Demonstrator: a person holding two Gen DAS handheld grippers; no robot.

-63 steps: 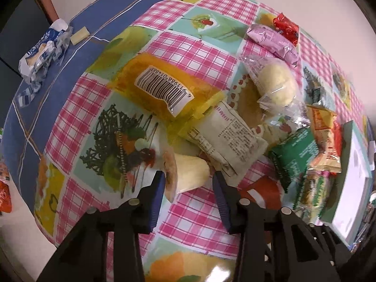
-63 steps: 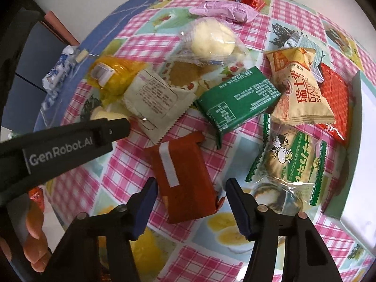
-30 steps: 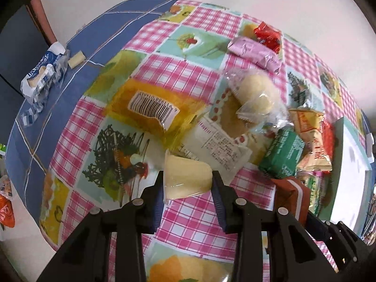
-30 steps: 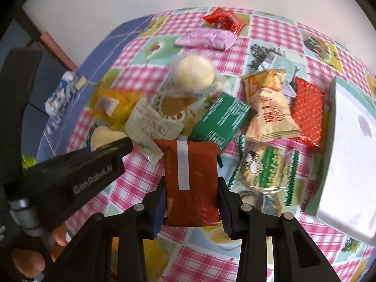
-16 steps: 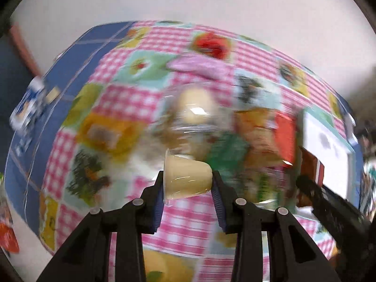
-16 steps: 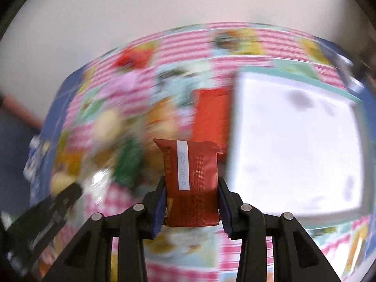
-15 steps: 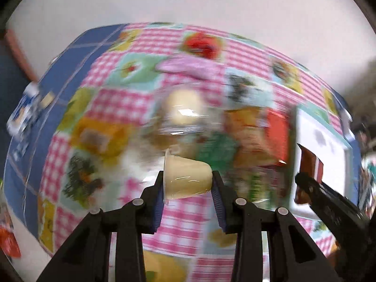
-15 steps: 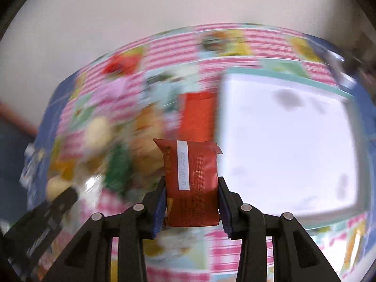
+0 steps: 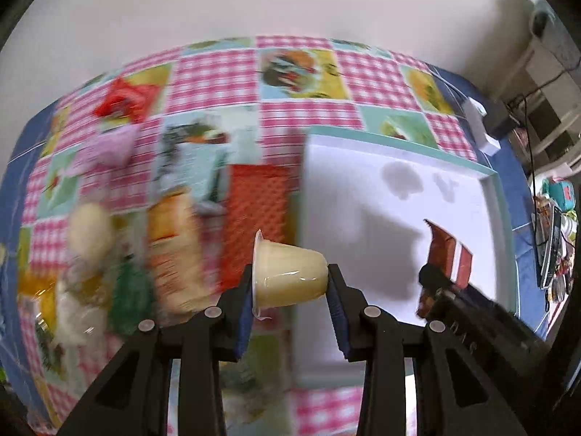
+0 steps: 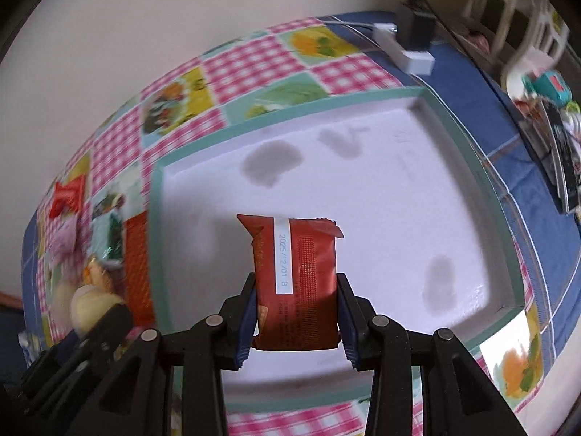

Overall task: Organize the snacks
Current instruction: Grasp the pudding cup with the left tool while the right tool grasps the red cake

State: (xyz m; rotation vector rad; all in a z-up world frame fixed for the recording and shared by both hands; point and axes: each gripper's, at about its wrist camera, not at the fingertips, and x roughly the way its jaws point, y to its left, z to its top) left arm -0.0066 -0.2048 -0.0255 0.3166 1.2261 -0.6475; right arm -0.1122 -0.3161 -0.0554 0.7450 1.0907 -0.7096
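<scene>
1. Between the left gripper's closed fingers, a pudding cup lies sideways, clamped lid to base: light, slick, crushable.
2. Between the right gripper's closed fingers, a red packet stands upright, soft, pinched by its sides.
3. Beyond both, the white tray.

In your left wrist view, the snack pile at the left is smeared by motion blur, its labels unreadable. In your right wrist view, the red packet hides part of the tray floor.
</scene>
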